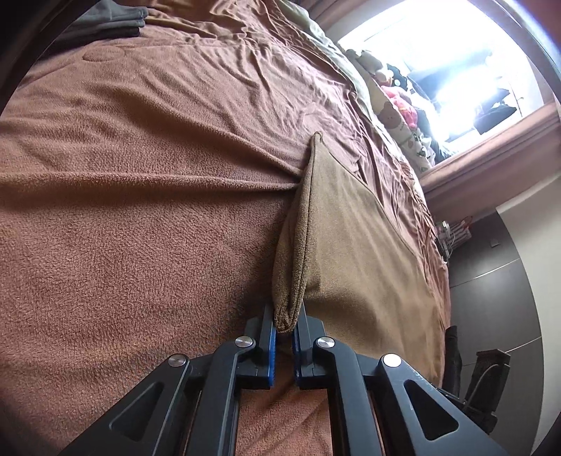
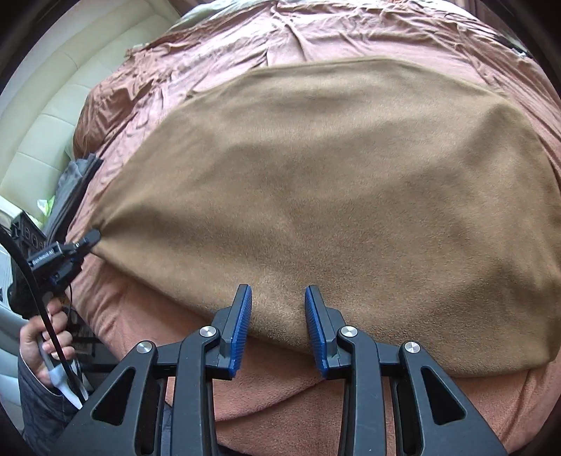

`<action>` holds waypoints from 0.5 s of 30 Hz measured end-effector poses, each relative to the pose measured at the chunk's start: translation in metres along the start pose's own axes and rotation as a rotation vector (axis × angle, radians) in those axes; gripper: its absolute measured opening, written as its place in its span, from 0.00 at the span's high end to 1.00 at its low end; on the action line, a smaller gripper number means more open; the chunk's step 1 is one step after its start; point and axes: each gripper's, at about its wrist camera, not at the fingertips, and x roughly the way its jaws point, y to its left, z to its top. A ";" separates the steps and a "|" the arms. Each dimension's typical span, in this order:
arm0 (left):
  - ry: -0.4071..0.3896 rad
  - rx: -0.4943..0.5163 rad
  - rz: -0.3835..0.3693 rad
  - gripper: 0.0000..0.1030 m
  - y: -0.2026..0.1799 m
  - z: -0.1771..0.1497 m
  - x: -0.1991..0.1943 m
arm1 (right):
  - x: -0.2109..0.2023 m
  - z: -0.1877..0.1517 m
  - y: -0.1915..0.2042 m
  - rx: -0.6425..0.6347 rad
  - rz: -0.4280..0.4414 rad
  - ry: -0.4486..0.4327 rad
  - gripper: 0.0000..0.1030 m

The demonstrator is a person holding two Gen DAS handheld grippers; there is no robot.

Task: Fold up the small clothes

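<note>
on the bed, left gripper pinches tan cloth corner.

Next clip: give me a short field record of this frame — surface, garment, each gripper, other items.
surface: bed with rust-brown blanket
garment: tan cloth, spread flat, one corner lifted
left gripper: shut on the tan cloth corner
right gripper: fingers apart, over the near edge of the cloth, nothing pinched
other items: grey folded clothes at far corner of the bed

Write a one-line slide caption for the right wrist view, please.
Open right hand-held gripper above the tan cloth while the left hand-held gripper pinches its corner.
</note>
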 end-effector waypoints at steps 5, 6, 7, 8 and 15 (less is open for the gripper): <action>0.000 -0.014 -0.009 0.93 0.003 -0.002 -0.001 | 0.003 0.008 0.007 -0.014 0.039 -0.001 0.82; -0.002 -0.016 -0.010 0.93 0.003 -0.002 -0.002 | 0.002 0.010 0.011 -0.023 0.044 -0.010 0.82; -0.003 -0.017 -0.011 0.93 0.002 -0.001 -0.002 | 0.002 0.012 0.014 -0.032 0.044 -0.017 0.83; -0.005 -0.017 -0.012 0.93 0.002 -0.001 -0.002 | 0.005 0.013 0.016 -0.041 0.044 -0.017 0.87; -0.014 -0.014 -0.017 0.93 0.001 -0.003 -0.008 | 0.029 0.004 0.010 -0.012 0.079 0.103 0.96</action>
